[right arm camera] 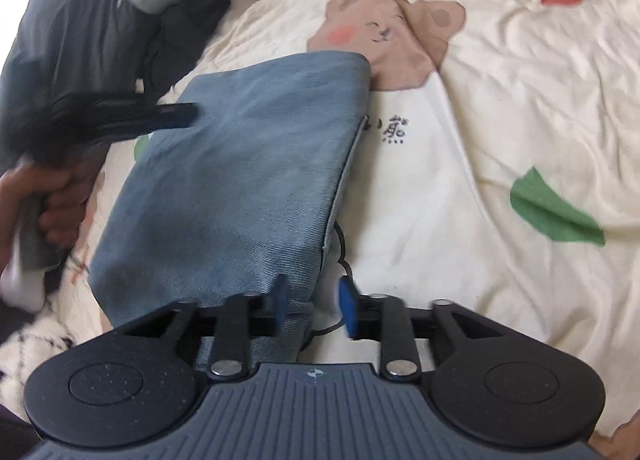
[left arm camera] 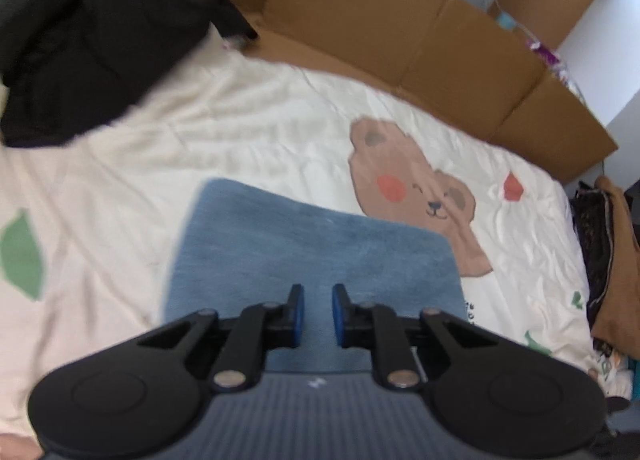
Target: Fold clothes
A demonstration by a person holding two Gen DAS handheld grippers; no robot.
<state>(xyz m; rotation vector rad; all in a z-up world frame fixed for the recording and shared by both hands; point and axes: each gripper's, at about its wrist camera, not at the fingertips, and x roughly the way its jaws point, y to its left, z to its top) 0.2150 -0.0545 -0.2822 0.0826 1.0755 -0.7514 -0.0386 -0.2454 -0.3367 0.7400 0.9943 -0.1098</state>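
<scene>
A folded blue denim garment (left arm camera: 312, 244) lies flat on the cream bedsheet (left arm camera: 240, 131) with its bear print. My left gripper (left arm camera: 318, 312) hovers over the garment's near part, jaws a little apart with nothing between them. In the right wrist view the same denim (right arm camera: 248, 163) fills the middle. My right gripper (right arm camera: 314, 306) stands open at its near right corner; the corner lies between the jaws, and the right pad is clear of the cloth. The left gripper (right arm camera: 182, 115) shows blurred above the denim's far left edge, held by a hand (right arm camera: 60, 195).
A heap of dark and grey clothes (left arm camera: 88, 51) sits at the bed's far left, also in the right wrist view as a pile (right arm camera: 80, 39). Brown cardboard (left arm camera: 400, 27) lines the far side of the bed. Dark items (left arm camera: 600, 252) lie off the right edge.
</scene>
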